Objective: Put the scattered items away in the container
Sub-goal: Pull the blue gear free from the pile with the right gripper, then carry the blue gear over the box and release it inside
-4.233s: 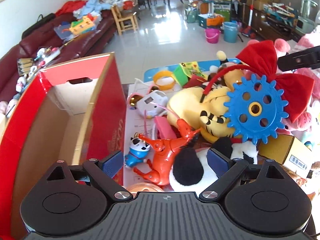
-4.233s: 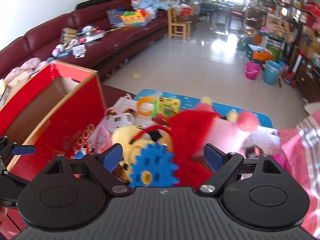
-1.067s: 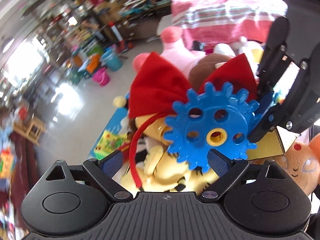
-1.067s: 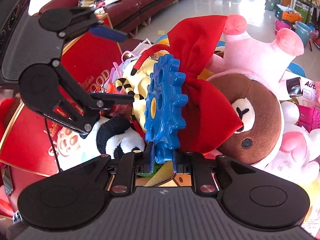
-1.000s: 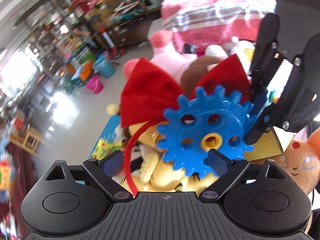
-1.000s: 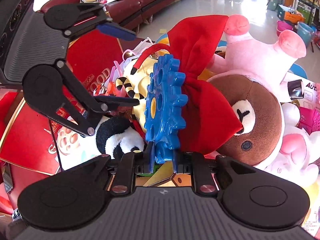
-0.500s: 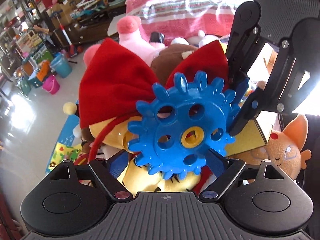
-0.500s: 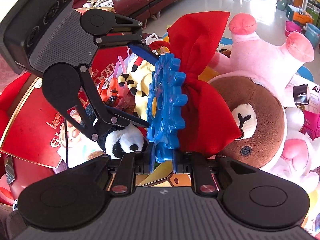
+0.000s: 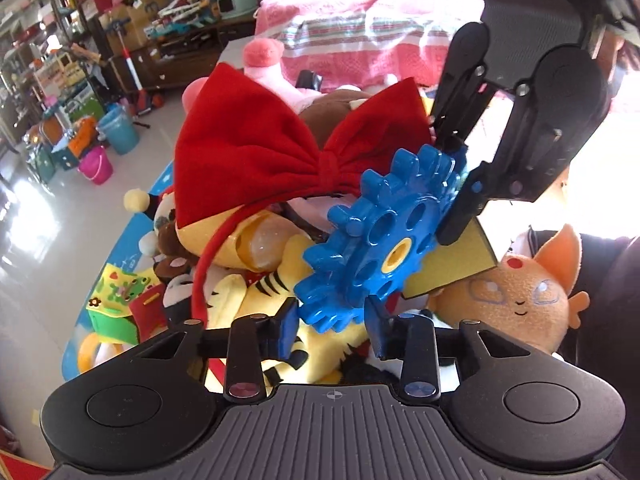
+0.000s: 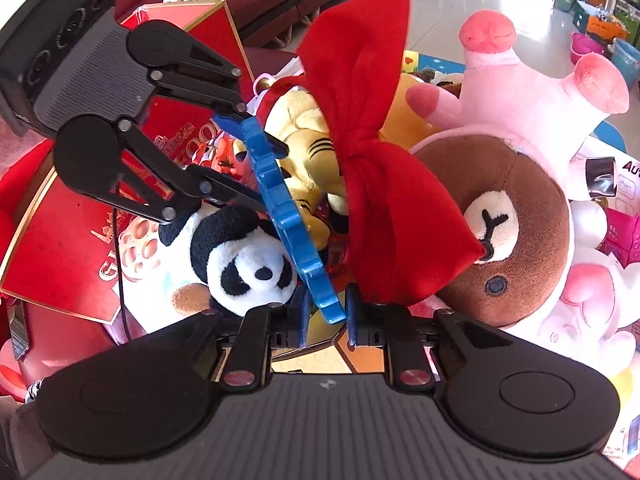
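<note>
**Gear changing grippers above the toy pile**

From the left: red box (image 10: 80, 220), the container, sits beside the heap. Left gripper (image 9: 332, 330) jaws are closing round the blue gear (image 9: 384, 240), pads not yet clearly pressing. To do it well, I'd seat them flat on both faces w/ a firm grip before the other lets go. Right gripper (image 10: 326, 320), jaws opening a touch, pinches the gear's rim. Gear: toothed plastic disc, yellow hub, round holes, tilted, held up in front of a red bow (image 9: 288, 144).

Gear (image 9: 384, 240) glossy blue plastic; bow (image 9: 280, 148) matt red cloth; panda (image 10: 244, 264) fuzzy plush.
</note>
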The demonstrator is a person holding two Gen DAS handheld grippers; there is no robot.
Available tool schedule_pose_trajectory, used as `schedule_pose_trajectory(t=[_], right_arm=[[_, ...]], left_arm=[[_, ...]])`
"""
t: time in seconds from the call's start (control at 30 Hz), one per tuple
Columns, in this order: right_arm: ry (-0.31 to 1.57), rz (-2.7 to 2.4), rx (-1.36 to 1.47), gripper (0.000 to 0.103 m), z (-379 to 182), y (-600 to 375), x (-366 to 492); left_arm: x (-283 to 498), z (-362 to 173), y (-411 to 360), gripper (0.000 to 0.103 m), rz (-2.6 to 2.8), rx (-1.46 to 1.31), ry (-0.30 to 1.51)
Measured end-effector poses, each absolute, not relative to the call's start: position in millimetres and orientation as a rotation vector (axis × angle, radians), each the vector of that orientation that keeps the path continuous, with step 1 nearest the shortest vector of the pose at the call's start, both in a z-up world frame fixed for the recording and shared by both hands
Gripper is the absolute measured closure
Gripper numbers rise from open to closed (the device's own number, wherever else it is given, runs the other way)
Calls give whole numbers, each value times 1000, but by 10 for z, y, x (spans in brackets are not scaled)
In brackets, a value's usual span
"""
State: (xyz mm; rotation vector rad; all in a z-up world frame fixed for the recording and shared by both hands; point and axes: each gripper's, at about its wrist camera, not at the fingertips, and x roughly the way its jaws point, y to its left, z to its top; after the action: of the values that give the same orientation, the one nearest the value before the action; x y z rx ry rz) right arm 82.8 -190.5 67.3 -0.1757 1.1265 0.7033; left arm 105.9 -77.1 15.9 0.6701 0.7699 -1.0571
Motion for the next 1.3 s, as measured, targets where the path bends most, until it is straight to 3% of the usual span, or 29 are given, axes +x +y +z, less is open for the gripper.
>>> schedule_pose_trajectory(t=[0.1, 0.23, 0.27, 0.3, 0.4, 0.47, 0.57, 0.63, 0.67, 0.77, 0.8, 0.83, 1.0, 1.13, 1.17, 1.2, 1.23, 1.27, 1.3], right_arm=[[1130, 704, -190, 80, 631, -1900, 825], [1116, 723, -231, 79, 632, -1890, 805], [1115, 727, -243, 79, 628, -1881, 802], [1113, 730, -252, 78, 629, -1880, 801], [1095, 736, -271, 77, 626, -1877, 781], [1082, 746, -253, 75, 640, -1890, 780], [1066, 751, -256, 72, 662, -1884, 765], [1055, 752, -268, 72, 673, -1868, 745], [1050, 751, -271, 71, 683, -1870, 737], [1035, 754, -278, 68, 715, -1872, 705], [1030, 758, -284, 66, 723, -1862, 692], [1022, 765, -290, 63, 738, -1848, 676], [948, 787, -357, 53, 833, -1721, 608], [955, 785, -417, 60, 828, -1669, 638], [957, 783, -426, 62, 832, -1673, 650], [965, 783, -428, 65, 828, -1684, 664], [977, 783, -431, 68, 806, -1681, 676], [984, 784, -441, 70, 767, -1661, 675], [987, 783, -448, 70, 742, -1662, 666]], left_arm=[[988, 155, -799, 39, -1084, 701, 753], [953, 172, -883, 39, -1131, 712, 737], [947, 177, -909, 48, -1139, 712, 732], [941, 168, -932, 64, -1137, 725, 731], [916, 141, -937, 83, -1154, 738, 773], [854, 107, -909, 88, -1157, 755, 792], [750, 61, -876, 86, -1109, 769, 787], [709, 64, -838, 73, -1079, 751, 788], [691, 65, -817, 61, -1060, 746, 787], [606, 57, -738, 57, -1010, 760, 774], [588, 46, -724, 77, -989, 760, 776], [578, 43, -705, 85, -970, 754, 781], [454, 16, -741, 90, -951, 756, 764], [500, 6, -714, 86, -903, 720, 791], [507, 9, -719, 81, -885, 712, 792], [502, 16, -728, 68, -872, 714, 789], [485, 16, -743, 66, -858, 721, 778], [463, 13, -768, 69, -850, 733, 766], [449, 7, -794, 82, -844, 746, 763]])
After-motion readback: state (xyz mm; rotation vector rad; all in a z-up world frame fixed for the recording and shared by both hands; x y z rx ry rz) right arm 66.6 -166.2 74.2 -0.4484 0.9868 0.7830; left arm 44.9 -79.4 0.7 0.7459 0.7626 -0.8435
